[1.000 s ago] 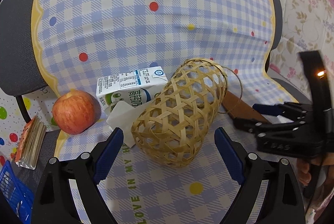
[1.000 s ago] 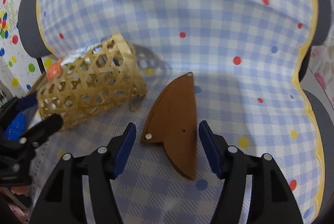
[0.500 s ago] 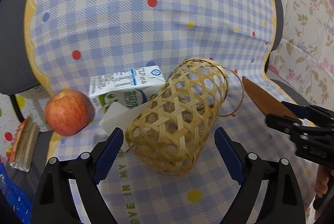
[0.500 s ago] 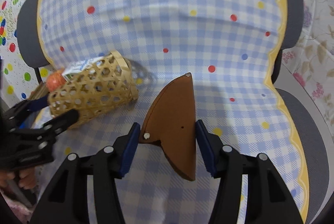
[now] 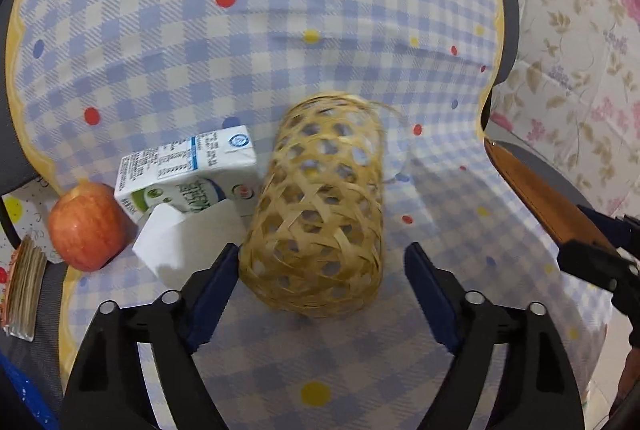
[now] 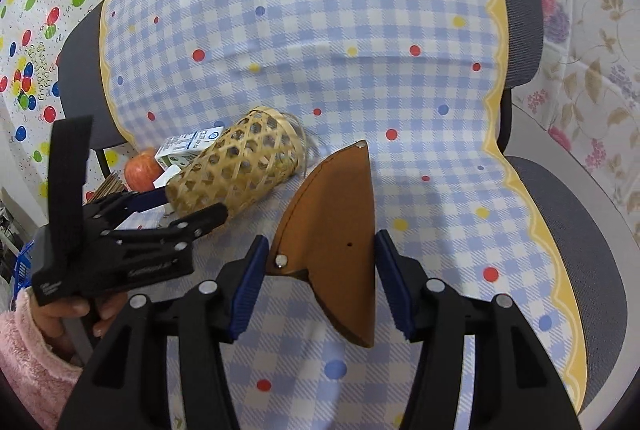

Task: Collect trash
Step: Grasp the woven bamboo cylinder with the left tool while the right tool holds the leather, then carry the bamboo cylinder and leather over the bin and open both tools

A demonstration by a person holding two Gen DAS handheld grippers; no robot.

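A woven bamboo basket [image 5: 320,205] lies on its side on the checked cloth; it also shows in the right wrist view [image 6: 236,165]. My left gripper [image 5: 320,294] is open around the basket's near closed end, its left pad touching or nearly touching it. My right gripper [image 6: 318,282] is shut on a brown leather piece [image 6: 336,230] and holds it lifted above the cloth; the piece shows at the right edge of the left wrist view [image 5: 536,189]. A milk carton [image 5: 188,169] and a white crumpled paper [image 5: 180,242] lie left of the basket.
A red apple [image 5: 86,226] sits at the cloth's left edge, beside a stack of brown sticks [image 5: 24,290]. Grey chair arms [image 6: 560,222] flank the cloth. Flowered wallpaper [image 5: 580,29] is at the right.
My right gripper closed on the brown leather piece and lifted it off the cloth. My left gripper moved closer to the basket, which has turned more end-on to it.
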